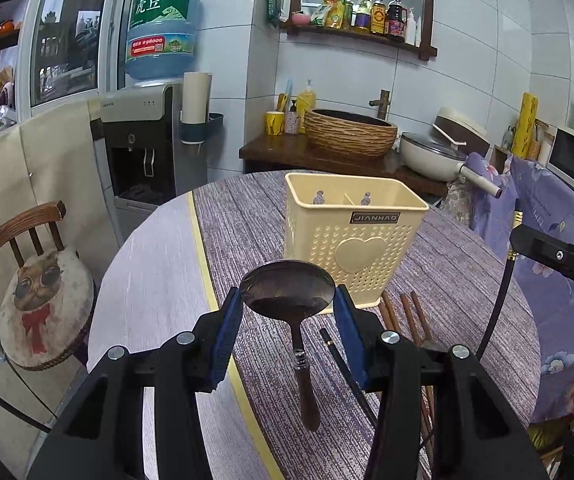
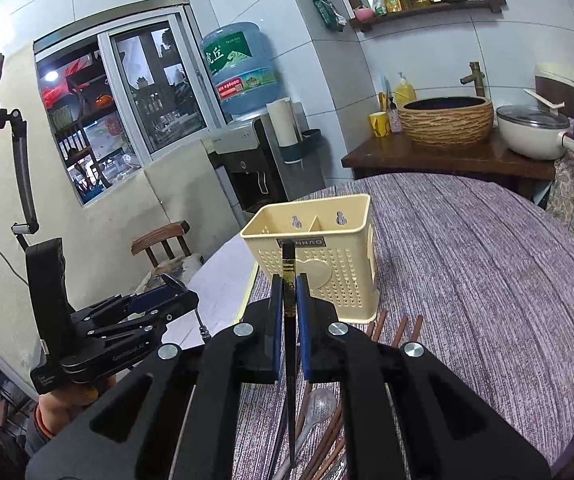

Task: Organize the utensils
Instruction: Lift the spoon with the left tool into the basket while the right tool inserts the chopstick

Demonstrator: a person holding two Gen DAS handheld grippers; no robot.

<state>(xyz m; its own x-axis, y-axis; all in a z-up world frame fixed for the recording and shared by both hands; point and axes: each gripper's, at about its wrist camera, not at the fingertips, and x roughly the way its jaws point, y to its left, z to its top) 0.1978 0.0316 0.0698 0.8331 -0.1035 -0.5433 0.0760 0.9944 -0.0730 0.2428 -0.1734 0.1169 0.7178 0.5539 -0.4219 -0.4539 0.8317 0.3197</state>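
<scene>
Progress looks early, judging by the holder: the cream plastic utensil holder [image 1: 353,240] stands upright on the purple-grey table [image 1: 247,216], and what shows of its two compartments through the open top appears empty in both views, so nothing seems sorted yet; the left gripper [image 1: 287,298] has its blue pads closed across the bowl of a metal spoon [image 1: 287,290], gripping it by the rim with the dark handle hanging down toward the camera, clear of the table and just in front of the holder; the right gripper [image 2: 288,294] is squeezed nearly flat on a single black chopstick [image 2: 288,276], whose gold-banded upper end pokes up past the pads in line with the holder's front wall while the rest runs back under the gripper; both pieces are therefore lifted but not yet dropped in; still lying on the table are several brown chopsticks [image 2: 401,328] fanned out beside the holder's base and a pale translucent spoon [image 2: 319,404] among more sticks beneath the right gripper, with another black chopstick [image 1: 337,350] visible in the left view; the likely remaining work is to lower the spoon into one compartment and the chopstick into the other, then return for the rest; the spoon, pinched by its curved bowl, could pivot or slip as it tilts over the rim.
</scene>
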